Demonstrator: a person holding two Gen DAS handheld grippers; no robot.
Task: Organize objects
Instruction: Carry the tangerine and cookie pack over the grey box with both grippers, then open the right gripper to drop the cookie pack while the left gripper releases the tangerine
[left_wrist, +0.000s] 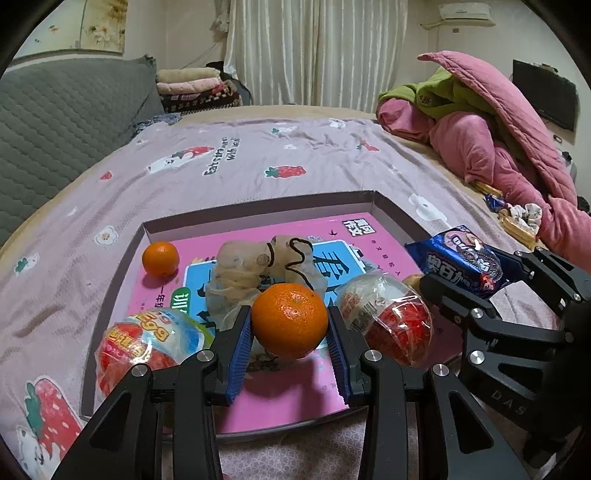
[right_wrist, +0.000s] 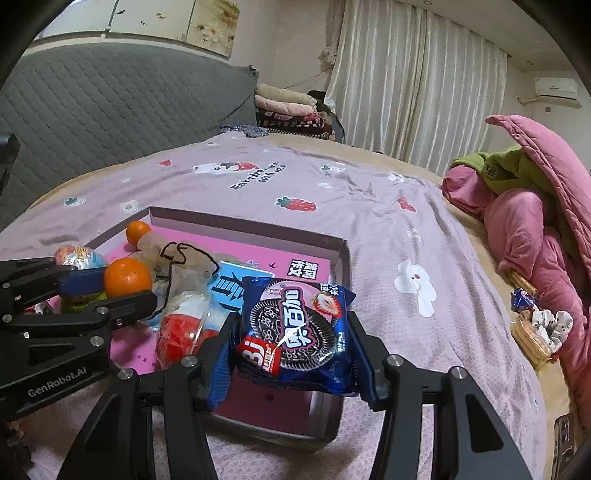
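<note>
So both hands are loaded right now, hovering over the near edge of the shallow box (left_wrist: 391, 206) that's sitting on the bed. The left gripper (left_wrist: 290, 325) has its blue pads clamped on either side of a mandarin (left_wrist: 290, 319), holding it up just above the pink book (left_wrist: 369, 236) that lines the bottom of the box. The right gripper (right_wrist: 295, 332) is closed around a blue cookie packet (right_wrist: 295, 328), pads pressing on both side edges, and it hangs over the box's near right corner, partly past the rim. Looks to me like we're in the drop-off step: two items carried in, neither set down yet. Inside the box already, either side of the held mandarin, there are two wrapped red-and-white egg toys (left_wrist: 147, 343), then a crumpled mesh pouch (left_wrist: 251, 266) with a black drawstring in the middle, and a second mandarin (left_wrist: 160, 258) by the box's far left corner. Next move, I'd guess, is to lower each one onto a bare patch of the book and let go; the mandarin will probably roll, so it wants to be set down low and maybe nudged against the pouch. The packet needs to come further inside the rim first. Past the box's right side, a few snacks (right_wrist: 532, 332) lie by the pink quilt (right_wrist: 524, 221), so there's likely more to fetch.
</note>
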